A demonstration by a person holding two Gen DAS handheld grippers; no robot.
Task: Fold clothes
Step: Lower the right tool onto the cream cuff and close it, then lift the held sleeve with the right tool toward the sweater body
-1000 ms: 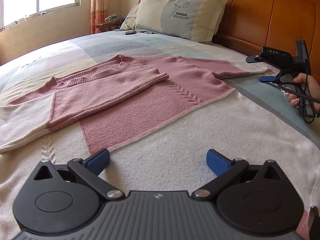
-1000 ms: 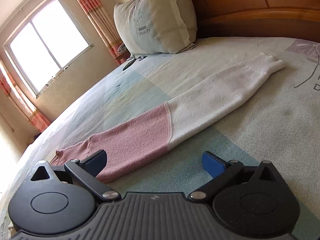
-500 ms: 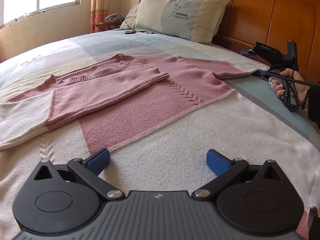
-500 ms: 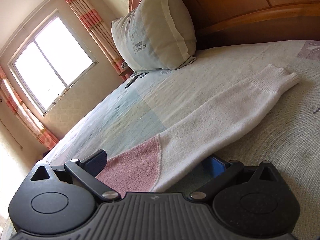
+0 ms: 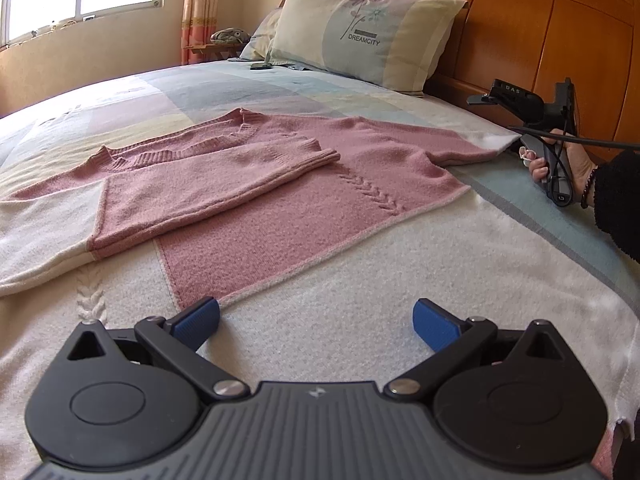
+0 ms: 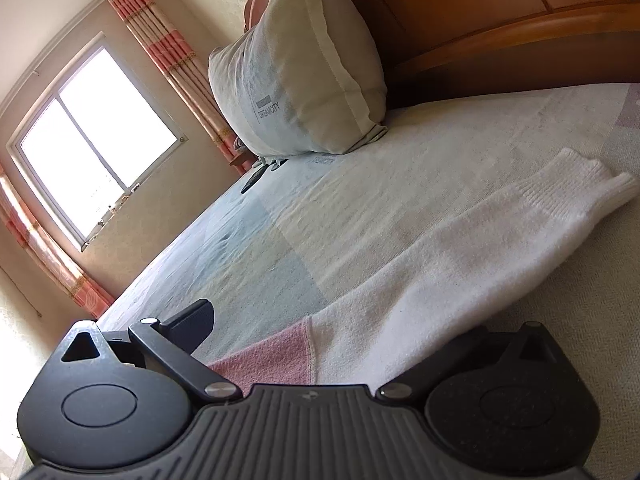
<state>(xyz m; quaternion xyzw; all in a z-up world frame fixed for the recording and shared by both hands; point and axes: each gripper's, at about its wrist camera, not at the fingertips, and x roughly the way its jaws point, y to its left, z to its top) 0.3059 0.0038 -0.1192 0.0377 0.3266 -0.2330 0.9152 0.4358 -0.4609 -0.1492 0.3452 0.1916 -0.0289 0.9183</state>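
Found the pink-and-white sweater (image 5: 280,216) spread front-up across the middle of the bed (image 5: 520,184), with its white lower part toward the near edge. Noted one sleeve (image 5: 208,184) already laid over the chest, cuff just short of the cable stitching. Noted the other sleeve (image 6: 460,264) stretched out flat toward the headboard (image 5: 520,20), its white cuff lying short of the pillow (image 5: 360,28).

Saw the left tool (image 5: 316,320) spread wide and holding nothing, low over the white knit by the near edge. Saw the right tool (image 6: 328,332), gripped in a hand (image 5: 560,164), set down at the outstretched sleeve near the seam where pink meets white. Judged its jaws wide too and not yet pinched: one finger stood clear on the window side, and the other was hidden behind the cloth, so the sleeve passed between them.

Took the step in hand to be the folding of the second sleeve, with the body folds to follow. Judged the next move to call for:
- closing the right tool on both layers of the sleeve
- lifting just enough to clear the bed
- carrying it back over the chest to lie beside or across the folded sleeve
- keeping the shoulder line straight and dragging no bedcover along

Expected the soft knit to sag and trail its cuff, so a slow carry would suit.
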